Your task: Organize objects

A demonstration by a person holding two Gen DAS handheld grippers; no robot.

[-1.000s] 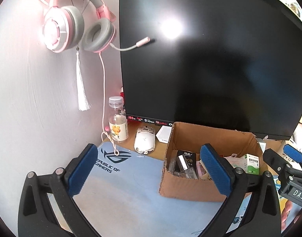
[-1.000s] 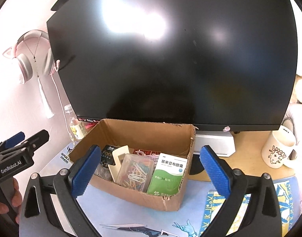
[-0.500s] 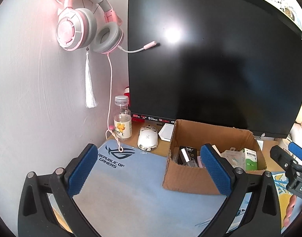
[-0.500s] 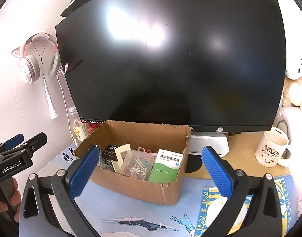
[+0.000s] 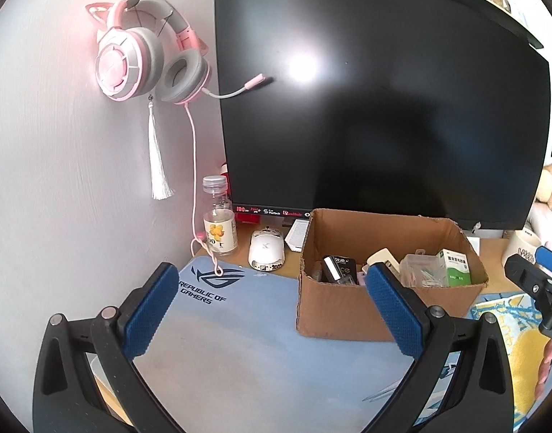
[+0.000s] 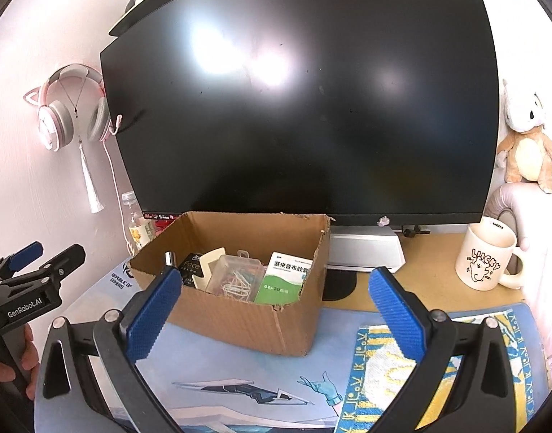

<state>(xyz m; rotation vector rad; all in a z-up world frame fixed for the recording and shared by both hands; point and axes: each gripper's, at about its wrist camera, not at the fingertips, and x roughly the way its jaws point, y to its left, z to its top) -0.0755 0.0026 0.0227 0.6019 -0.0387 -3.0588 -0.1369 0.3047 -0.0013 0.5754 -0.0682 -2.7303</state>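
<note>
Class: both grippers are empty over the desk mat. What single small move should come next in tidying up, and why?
Probably ease the left gripper forward toward the white mouse. It lies loose beside the cardboard box, which already holds small items. Both grippers are open and hold nothing, and the left one is nearer the mouse.

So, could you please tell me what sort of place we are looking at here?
Probably a home gaming or computer desk: a large dark monitor, a pink cat-ear headset hanging on the wall, and a white mouse beside a gaming mouse mat.
</note>
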